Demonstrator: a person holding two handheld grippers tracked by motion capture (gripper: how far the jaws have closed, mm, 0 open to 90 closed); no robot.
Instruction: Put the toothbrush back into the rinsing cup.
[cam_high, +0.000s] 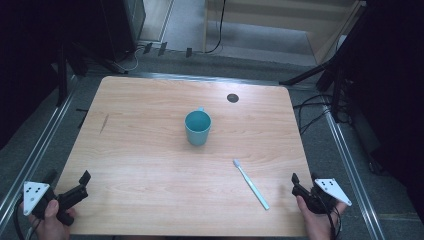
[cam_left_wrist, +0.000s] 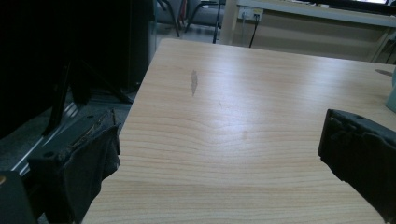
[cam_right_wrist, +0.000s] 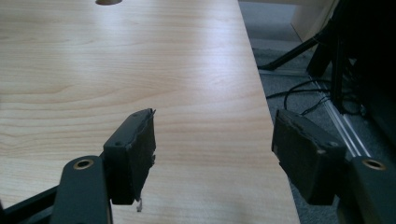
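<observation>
High view puts the toothbrush (cam_high: 251, 183) flat on the table (cam_high: 150, 150), toward the near right corner, its long axis slanting from the bristle end nearer the middle down to the handle end by the near edge. My right gripper (cam_high: 300, 186) sits just beside that handle end at the right edge, jaws apart and empty; I judge it the nearer one. The teal cup (cam_high: 198, 128) stands upright mid-table. My left gripper (cam_high: 75, 192) waits at the near left corner, spread wide, holding nothing.
</observation>
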